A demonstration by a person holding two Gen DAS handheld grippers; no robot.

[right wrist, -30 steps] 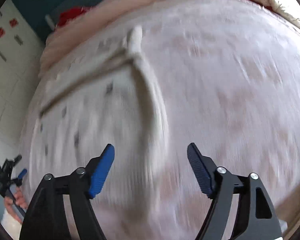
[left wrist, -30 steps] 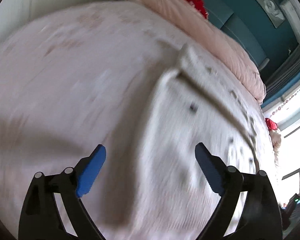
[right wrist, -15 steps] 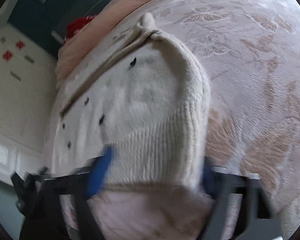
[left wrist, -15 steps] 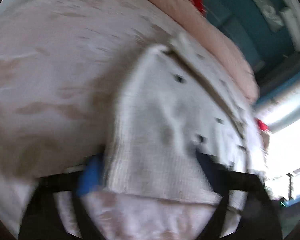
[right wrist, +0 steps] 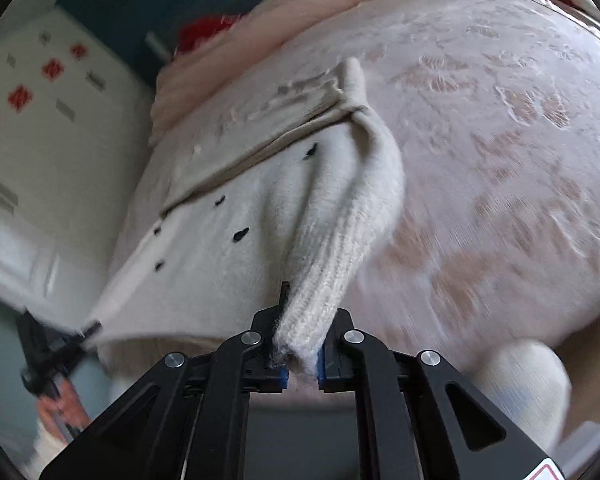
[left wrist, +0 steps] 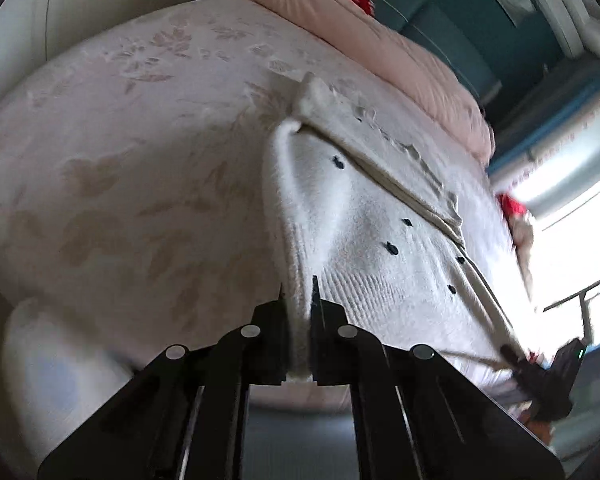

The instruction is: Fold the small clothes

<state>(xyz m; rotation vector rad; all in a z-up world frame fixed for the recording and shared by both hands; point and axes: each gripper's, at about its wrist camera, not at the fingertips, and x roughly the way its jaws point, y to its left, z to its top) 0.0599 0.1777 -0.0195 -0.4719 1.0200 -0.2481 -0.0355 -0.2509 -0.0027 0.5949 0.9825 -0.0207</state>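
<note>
— Sweater (left wrist: 364,240): where is it?
— I have its ribbed hem pinched in both. My left gripper (left wrist: 298,300) is clamped on one corner, my right gripper (right wrist: 302,344) on the other; beyond the fingers it drapes back over the pink bedspread (left wrist: 120,168).
— Farther out?
— A peach quilt (left wrist: 380,40).

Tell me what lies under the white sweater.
The pink patterned bedspread shows around the white sweater and continues beneath it. Anything else below is covered by the knit.
</note>
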